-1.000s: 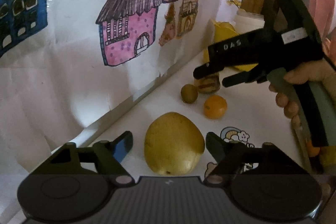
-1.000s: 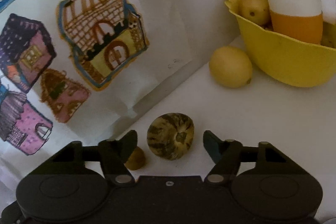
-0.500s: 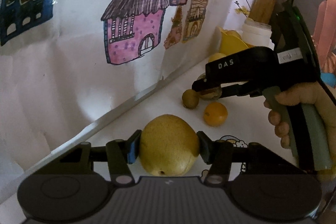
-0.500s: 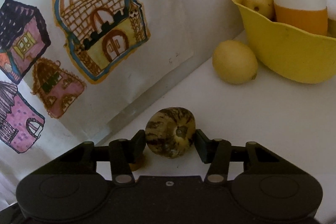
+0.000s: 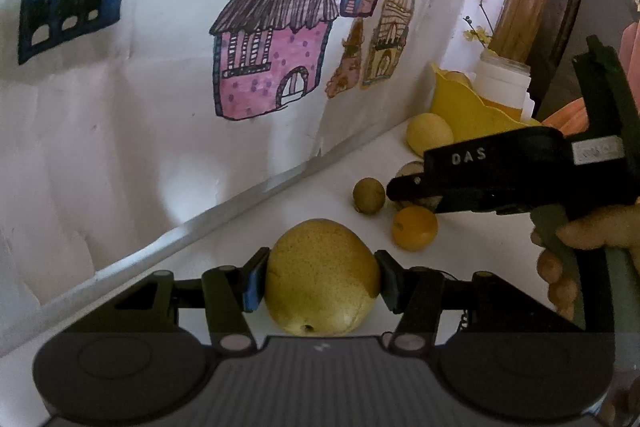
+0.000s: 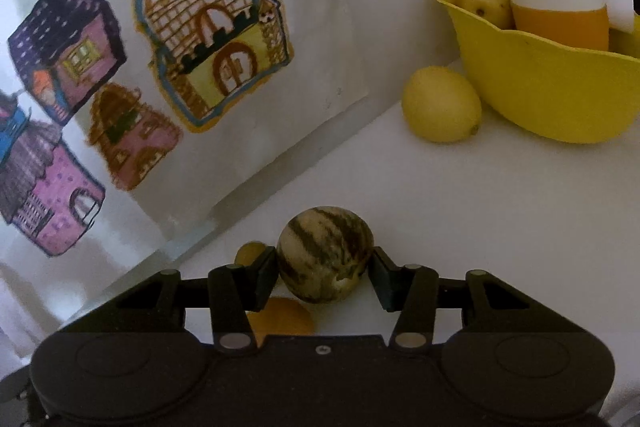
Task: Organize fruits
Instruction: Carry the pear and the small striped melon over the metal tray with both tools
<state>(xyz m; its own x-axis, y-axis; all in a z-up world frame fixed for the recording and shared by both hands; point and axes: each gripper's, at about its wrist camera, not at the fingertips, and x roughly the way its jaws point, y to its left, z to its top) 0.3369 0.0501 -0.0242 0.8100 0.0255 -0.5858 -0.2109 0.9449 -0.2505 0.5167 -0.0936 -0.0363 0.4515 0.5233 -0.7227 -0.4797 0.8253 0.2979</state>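
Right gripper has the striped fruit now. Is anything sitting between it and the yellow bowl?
Mostly open tabletop. Only a lemon lies against the yellow bowl at its near-left side; the striped fruit should pass to its right or above it.

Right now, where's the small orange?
In the left wrist view the small orange sits on the white table, right of centre, just beyond the pear held by the left gripper and beside the small brown fruit.
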